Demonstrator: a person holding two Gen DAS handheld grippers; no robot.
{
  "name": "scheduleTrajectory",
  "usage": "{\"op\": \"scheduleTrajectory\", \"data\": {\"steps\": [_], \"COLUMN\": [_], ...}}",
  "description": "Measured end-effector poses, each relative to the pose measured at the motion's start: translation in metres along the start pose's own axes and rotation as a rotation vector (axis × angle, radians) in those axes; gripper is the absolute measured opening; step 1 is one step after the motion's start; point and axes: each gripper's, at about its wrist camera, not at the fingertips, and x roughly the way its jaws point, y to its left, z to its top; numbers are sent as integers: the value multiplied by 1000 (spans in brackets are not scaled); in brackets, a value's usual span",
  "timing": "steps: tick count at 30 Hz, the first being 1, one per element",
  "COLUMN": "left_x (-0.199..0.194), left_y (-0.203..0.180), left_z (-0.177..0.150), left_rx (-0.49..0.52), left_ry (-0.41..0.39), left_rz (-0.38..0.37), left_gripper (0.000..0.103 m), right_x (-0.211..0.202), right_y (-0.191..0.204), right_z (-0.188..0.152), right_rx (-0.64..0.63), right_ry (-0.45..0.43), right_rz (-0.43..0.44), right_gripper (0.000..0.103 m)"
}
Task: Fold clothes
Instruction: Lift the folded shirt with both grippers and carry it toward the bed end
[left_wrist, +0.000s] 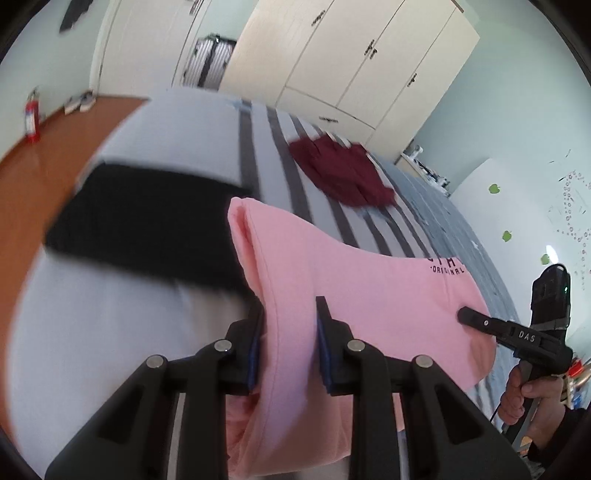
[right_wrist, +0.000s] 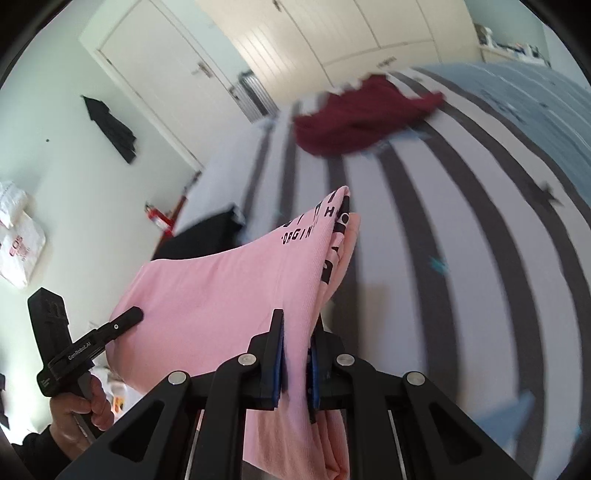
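Note:
A folded pink garment (left_wrist: 369, 280) with black lettering hangs in the air between both grippers, above the bed. My left gripper (left_wrist: 290, 306) is shut on its left edge, blue pads pressing the cloth. The right gripper (left_wrist: 466, 315) pinches the other end. In the right wrist view, my right gripper (right_wrist: 297, 325) is shut on the pink garment (right_wrist: 221, 295), and the left gripper (right_wrist: 136, 314) grips the far side. A maroon garment (left_wrist: 343, 173) lies crumpled further up the bed, and a folded black garment (left_wrist: 147, 229) lies at the left.
The bed (left_wrist: 184, 122) has a pale cover with dark stripes. White wardrobes (left_wrist: 351, 55) stand behind it. A red fire extinguisher (left_wrist: 32, 118) stands on the wooden floor at the left. A person's hand (left_wrist: 524, 395) holds the right gripper's handle.

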Motion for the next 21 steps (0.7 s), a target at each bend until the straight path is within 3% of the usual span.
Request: {"op": "scheduleTrajectory", "data": {"steps": [5, 10, 15, 21], "left_x": [4, 19, 33, 48], "left_y": [68, 130, 173, 200], "left_z": [78, 124, 132, 128], "left_rx": [66, 51, 14, -45], "left_ry": [-35, -40, -25, -10], "left_rz": [73, 114, 131, 127], "left_gripper": [22, 22, 22, 22], "right_x": [68, 142, 197, 222], "right_y": [55, 109, 131, 134], "right_z": [60, 99, 101, 98], "right_rx": [-32, -72, -43, -4], "right_ry": [-32, -31, 4, 29], "right_rz": [62, 96, 99, 97], "right_gripper": [10, 10, 10, 10]}}
